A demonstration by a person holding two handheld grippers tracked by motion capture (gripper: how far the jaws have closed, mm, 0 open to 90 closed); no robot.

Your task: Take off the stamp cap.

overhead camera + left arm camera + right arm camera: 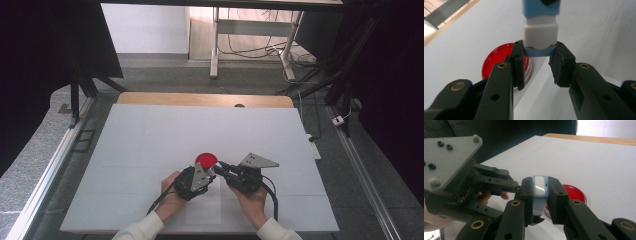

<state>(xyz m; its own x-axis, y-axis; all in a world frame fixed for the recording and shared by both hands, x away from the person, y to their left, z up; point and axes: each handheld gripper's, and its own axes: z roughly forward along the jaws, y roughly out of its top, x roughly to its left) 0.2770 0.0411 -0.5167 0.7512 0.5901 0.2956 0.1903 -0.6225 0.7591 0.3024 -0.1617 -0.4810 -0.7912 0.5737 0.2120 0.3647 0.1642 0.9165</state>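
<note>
A small blue-and-white block [540, 30] hangs just above the table, gripped from both ends. My left gripper [539, 48] is shut on its light blue end. My right gripper [539, 181] is shut on the other end of the block [539, 191], where a white face shows between the jaws. In the high view the left gripper [209, 174] and the right gripper [222, 168] meet tip to tip near the table's front middle, each held in a hand. A red round dish [206, 160] lies flat on the table just behind the tips, also seen under the left jaws as the red dish [496, 61].
The white table top [150, 140] spreads wide around the hands, with a wooden edge [200, 98] at the back. Dark frame posts and cables stand beyond the table. The left gripper's grey plate [446, 160] looms close in the right gripper view.
</note>
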